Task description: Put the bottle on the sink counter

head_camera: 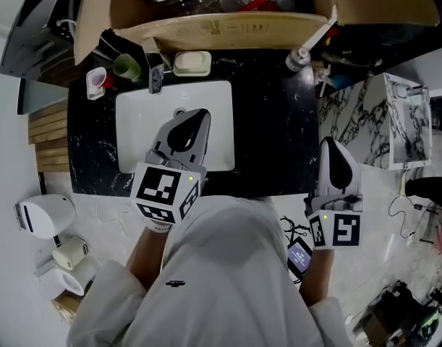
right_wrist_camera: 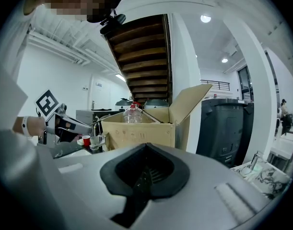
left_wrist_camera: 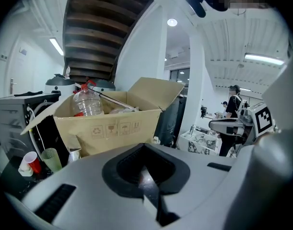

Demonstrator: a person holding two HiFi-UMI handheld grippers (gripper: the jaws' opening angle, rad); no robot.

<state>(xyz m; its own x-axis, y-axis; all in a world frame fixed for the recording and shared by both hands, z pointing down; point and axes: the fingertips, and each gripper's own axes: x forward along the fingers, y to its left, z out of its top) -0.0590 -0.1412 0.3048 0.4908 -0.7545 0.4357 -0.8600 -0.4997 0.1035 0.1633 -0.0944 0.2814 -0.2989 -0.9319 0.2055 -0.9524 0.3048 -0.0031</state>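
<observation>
Left gripper (head_camera: 190, 121): clenched, empty, mid-frame above the sink basin (head_camera: 134, 107).
Right gripper (head_camera: 335, 150): clenched, empty, right of frame.
Bottle (left_wrist_camera: 87, 102): inside the cardboard box (head_camera: 221, 27), top of frame, behind the counter (head_camera: 271, 121).

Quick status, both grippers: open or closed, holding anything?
Left gripper: closed, holding nothing.
Right gripper: closed, holding nothing.

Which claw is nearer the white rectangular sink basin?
Left. The left claw hangs over the white rectangular sink basin; the right claw is at the black marble counter's right edge, well aside of the basin.
</observation>
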